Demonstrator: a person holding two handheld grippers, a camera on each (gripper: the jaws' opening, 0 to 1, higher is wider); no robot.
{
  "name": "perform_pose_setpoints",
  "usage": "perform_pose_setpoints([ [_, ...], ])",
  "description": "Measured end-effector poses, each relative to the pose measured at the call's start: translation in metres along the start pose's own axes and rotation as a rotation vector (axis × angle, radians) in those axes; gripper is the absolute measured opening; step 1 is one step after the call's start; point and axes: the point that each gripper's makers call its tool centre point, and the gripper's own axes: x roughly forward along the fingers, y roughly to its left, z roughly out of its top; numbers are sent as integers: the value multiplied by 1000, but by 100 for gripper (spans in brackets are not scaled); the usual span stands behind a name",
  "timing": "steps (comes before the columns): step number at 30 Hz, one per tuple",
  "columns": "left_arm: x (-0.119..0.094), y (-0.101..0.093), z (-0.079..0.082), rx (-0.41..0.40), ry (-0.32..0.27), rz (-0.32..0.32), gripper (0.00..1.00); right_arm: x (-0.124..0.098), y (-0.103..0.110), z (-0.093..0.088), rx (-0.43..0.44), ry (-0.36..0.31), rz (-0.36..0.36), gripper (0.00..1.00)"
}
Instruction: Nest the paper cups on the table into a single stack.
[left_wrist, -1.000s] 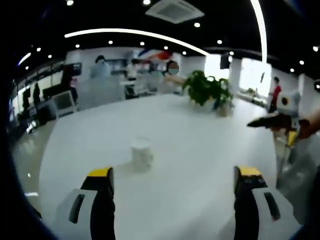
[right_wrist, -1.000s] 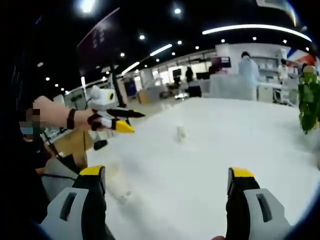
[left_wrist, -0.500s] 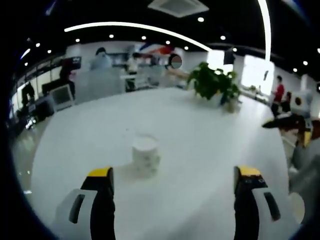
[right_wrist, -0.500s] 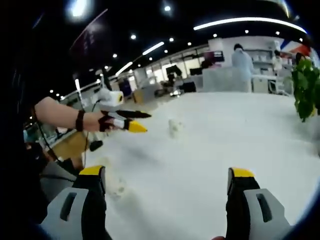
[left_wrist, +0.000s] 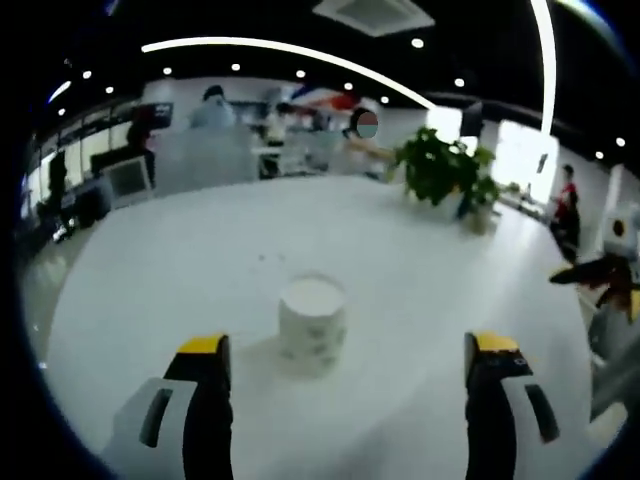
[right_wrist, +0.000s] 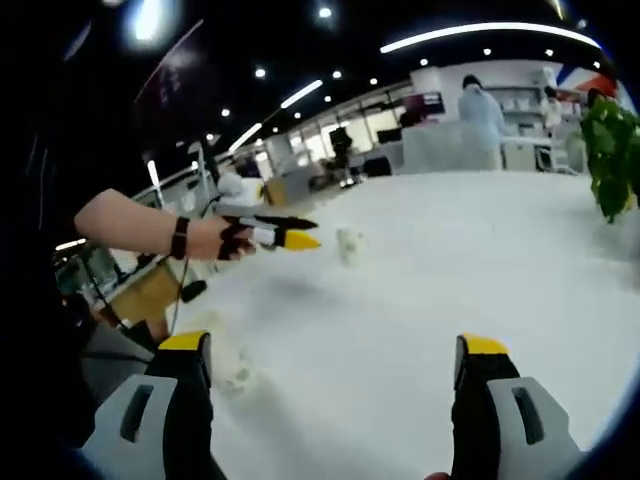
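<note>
I judge the task is only at its beginning. My left tongs (left_wrist: 340, 350) are spread wide and hold nothing, and a paper cup (left_wrist: 312, 325) stands upright on the white desk (left_wrist: 180, 270) just ahead of them, between the two jaws but not yet gripped. My right tongs (right_wrist: 335, 350) are also apart and empty, above a bare part of the desk. I cannot tell if this cup is one cup or several already nested. I see no other cup clearly. The grasp is not yet made.

Open-plan office, dark ceiling (left_wrist: 250, 20) with curved light strips (left_wrist: 270, 48), bright windows (left_wrist: 515, 150)
</note>
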Motion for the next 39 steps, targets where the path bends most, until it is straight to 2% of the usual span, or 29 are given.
perform_pose_setpoints([
  [4,11,7,1,-27,-12,14,95,0,-1,-1,9,2,-2,100],
  [11,27,12,1,-16,-11,24,93,0,-3,-6,21,2,-8,100],
  [15,35,13,1,-32,-18,17,89,1,-3,-9,38,4,-9,100],
  [22,47,15,0,-11,-11,16,82,-2,-3,-11,44,4,-16,100],
  [30,56,21,1,-8,-3,15,80,-4,-4,-14,51,10,-19,100],
  [33,58,22,0,14,7,18,75,-3,-5,-13,49,15,-15,100],
  [39,62,21,-2,38,15,6,56,-4,-8,-11,58,8,-18,100],
])
